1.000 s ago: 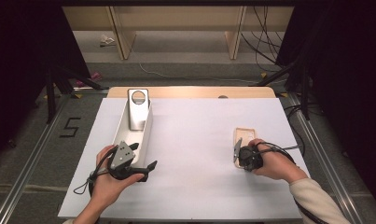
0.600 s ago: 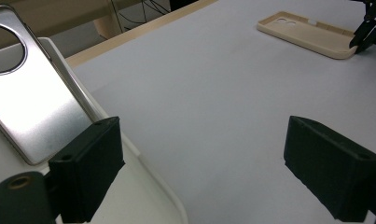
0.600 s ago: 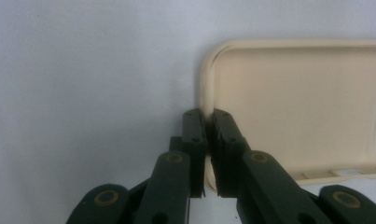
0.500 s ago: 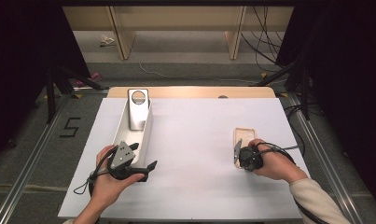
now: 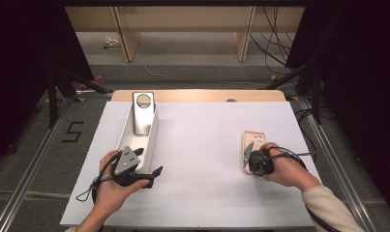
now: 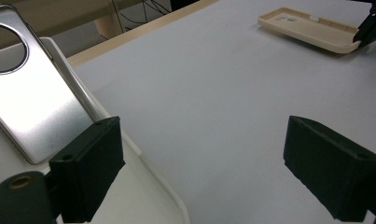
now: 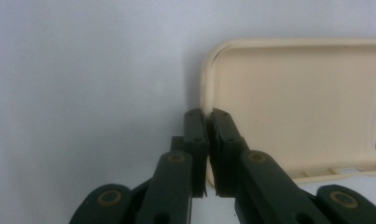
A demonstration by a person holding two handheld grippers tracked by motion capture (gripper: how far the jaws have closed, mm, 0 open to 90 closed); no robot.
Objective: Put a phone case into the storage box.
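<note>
A beige phone case (image 5: 255, 139) lies open side up on the white table sheet at the right. My right gripper (image 5: 247, 152) is shut on the case's near left rim; in the right gripper view the black jaws (image 7: 206, 115) pinch the thin wall of the case (image 7: 293, 102). My left gripper (image 5: 148, 161) is open at the near end of a long white tray (image 5: 155, 133). In the left gripper view one jaw hangs over the tray (image 6: 143, 163) and the other over the sheet. A silver phone cover (image 5: 144, 114) with a round hole leans in the tray's far end.
The white sheet (image 5: 202, 145) covers a wooden table whose far edge (image 5: 197, 95) shows. Grey floor with metal rails runs along both sides, and a "5" (image 5: 72, 131) is marked at the left. Shelving and cables stand beyond the table.
</note>
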